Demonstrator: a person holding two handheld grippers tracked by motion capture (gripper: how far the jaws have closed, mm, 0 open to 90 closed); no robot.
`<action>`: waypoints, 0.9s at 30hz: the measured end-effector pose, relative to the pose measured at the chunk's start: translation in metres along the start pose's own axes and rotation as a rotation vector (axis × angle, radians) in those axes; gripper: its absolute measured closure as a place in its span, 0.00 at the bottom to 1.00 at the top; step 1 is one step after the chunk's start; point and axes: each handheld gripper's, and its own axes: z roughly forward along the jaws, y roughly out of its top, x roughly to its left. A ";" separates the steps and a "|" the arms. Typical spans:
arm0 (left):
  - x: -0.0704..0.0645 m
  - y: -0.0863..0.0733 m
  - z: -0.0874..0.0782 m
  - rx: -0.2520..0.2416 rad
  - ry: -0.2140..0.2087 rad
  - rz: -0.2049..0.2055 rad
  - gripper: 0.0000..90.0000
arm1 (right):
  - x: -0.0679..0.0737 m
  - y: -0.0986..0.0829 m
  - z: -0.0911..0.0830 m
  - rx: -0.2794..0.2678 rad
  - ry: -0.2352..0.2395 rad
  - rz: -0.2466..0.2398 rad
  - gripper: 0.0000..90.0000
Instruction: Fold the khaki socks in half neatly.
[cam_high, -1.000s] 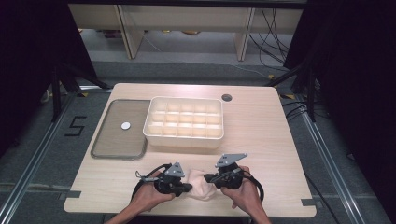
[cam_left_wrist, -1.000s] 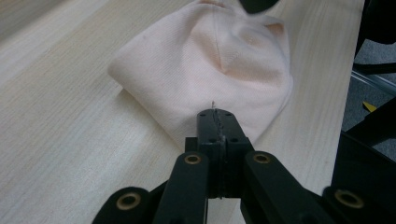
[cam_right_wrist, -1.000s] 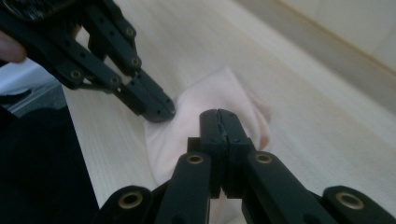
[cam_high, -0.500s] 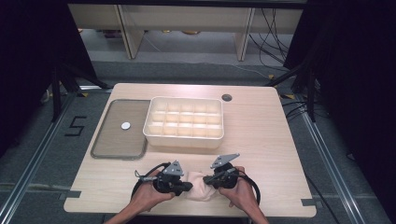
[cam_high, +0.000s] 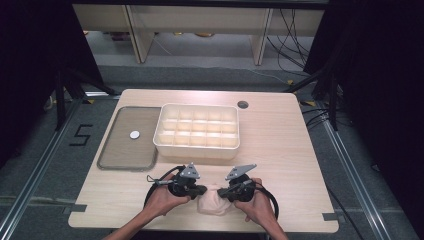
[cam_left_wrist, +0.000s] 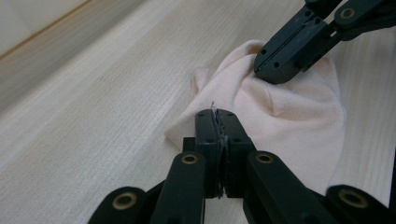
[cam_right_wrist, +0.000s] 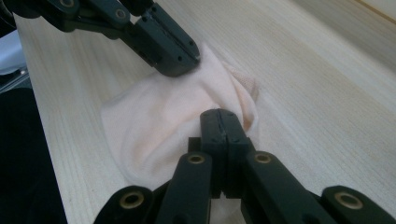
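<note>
Pale pink soft cloth (cam_high: 214, 204) is lying bunched at the wooden table's (cam_high: 290, 165) near edge, both the left gripper (cam_left_wrist: 217, 116) and right gripper (cam_right_wrist: 220, 116) pinching its opposite edges with jaws pressed together. Next probably means drawing apart to spread it.

Cloth (cam_high: 214, 202): pale peach-pink, plain, no print; a fine knit rib shows in the left gripper view (cam_left_wrist: 289, 112).

Left gripper (cam_high: 199, 189): black jaws and links, brass-coloured pivot pins, grey plate on top.

Right gripper (cam_high: 225, 191): black likewise, same brass-coloured pins, grey plate.

Table (cam_high: 280, 155): light wood, fine straight grain, one dark round hole (cam_high: 243, 104) near the far edge.

Box (cam_high: 196, 149): cream, divided inside into a grid of compartments.

Tray (cam_high: 126, 150): grey-brown with a darker rim; a white disc (cam_high: 134, 134) lies on it.

Floor (cam_high: 45, 165): grey, with a black "5" (cam_high: 80, 135) marked on it.
</note>
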 end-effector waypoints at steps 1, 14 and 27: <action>0.000 0.000 0.000 -0.002 0.001 -0.007 0.97 | 0.000 0.000 0.000 0.000 0.002 0.000 1.00; -0.002 -0.010 -0.020 -0.009 -0.032 -0.142 0.63 | -0.001 0.000 0.000 0.001 0.007 -0.016 1.00; -0.009 -0.019 -0.014 0.020 -0.062 -0.238 0.55 | 0.000 -0.001 -0.001 -0.001 0.000 -0.013 1.00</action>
